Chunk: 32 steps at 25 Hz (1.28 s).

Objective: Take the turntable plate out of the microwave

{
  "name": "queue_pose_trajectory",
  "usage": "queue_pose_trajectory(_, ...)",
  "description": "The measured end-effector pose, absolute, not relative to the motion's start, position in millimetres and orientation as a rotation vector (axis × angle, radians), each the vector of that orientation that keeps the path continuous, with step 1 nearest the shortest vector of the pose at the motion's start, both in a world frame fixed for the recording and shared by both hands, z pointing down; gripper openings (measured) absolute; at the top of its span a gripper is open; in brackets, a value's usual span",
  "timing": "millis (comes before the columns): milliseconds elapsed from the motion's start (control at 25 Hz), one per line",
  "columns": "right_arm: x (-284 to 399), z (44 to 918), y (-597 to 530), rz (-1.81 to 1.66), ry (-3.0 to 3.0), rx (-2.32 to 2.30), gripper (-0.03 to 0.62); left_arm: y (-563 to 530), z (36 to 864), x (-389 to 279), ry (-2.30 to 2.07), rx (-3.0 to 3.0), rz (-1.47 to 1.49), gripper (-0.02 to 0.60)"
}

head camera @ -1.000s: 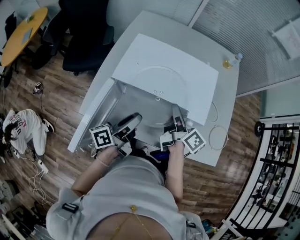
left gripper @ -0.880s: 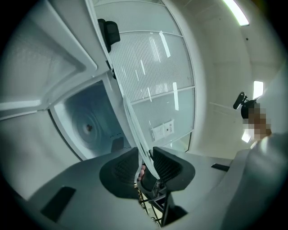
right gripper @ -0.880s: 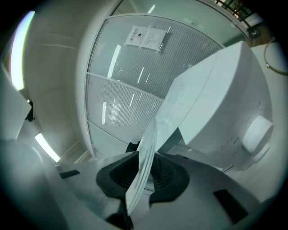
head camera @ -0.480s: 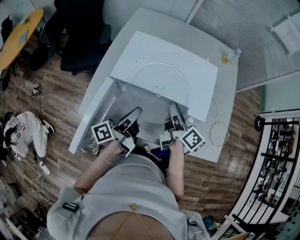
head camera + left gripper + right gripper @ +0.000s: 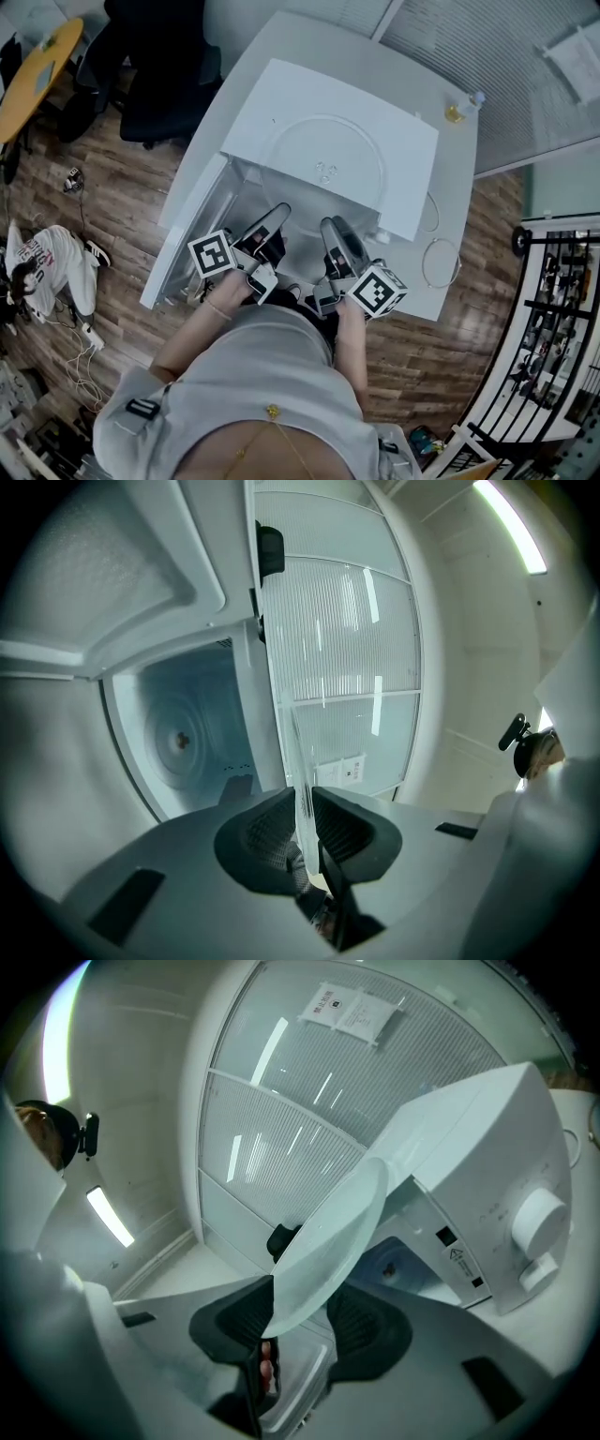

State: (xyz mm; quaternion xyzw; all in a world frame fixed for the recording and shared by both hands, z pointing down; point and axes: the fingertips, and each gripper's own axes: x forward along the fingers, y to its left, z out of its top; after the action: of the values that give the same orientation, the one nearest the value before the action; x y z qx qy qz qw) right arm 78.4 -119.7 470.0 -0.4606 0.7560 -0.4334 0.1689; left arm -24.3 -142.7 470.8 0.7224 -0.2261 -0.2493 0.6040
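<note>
The glass turntable plate (image 5: 323,173) is clear and round, and I see it in front of the open white microwave (image 5: 281,108). My left gripper (image 5: 277,214) is shut on its near rim; its jaws have just been closing. In the left gripper view the plate (image 5: 300,780) runs edge-on between the dark pads (image 5: 272,832) of the left gripper (image 5: 305,822). My right gripper (image 5: 330,227) has just been opening. In its own view the plate (image 5: 328,1241) passes between the jaws of the right gripper (image 5: 305,1321), with a gap at one pad (image 5: 366,1321).
The microwave door (image 5: 183,246) hangs open at the left, and the cavity (image 5: 183,738) shows its hub. A small bottle (image 5: 466,114) and a cable loop (image 5: 439,267) lie on the white table (image 5: 450,187). An office chair (image 5: 164,75) stands behind, with ribbed glass walls around.
Both grippers have drawn back toward the person and come closer together. The plate has come out with them and shows as a fuller circle. The right jaws stand wider.
</note>
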Motion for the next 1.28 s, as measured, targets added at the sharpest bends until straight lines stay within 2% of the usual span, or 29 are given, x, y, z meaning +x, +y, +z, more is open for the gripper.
queue_pose_trajectory(120, 81, 466, -117, -1.225, 2.149, -1.299, 0.155, -141, 466, -22, -0.497, 1.655, -0.582, 0.075)
queue_pose_trajectory(200, 84, 464, -118, -1.239, 2.121, -1.279, 0.124, -140, 465, -20, -0.489, 1.664, -0.563, 0.075)
queue_pose_trajectory(1080, 90, 465, -145, -1.202, 2.167, -1.372, 0.158, -181, 463, -11, -0.519, 1.733, -0.559, 0.078)
queue_pose_trajectory(1160, 93, 464, -140, -1.182, 2.180, -1.397, 0.161, -181, 463, -11, -0.542, 1.772, -0.541, 0.086)
queue_pose_trajectory(1280, 98, 465, -132, -1.134, 2.228, -1.479, 0.186, -178, 463, -13, -0.615, 1.890, -0.468, 0.162)
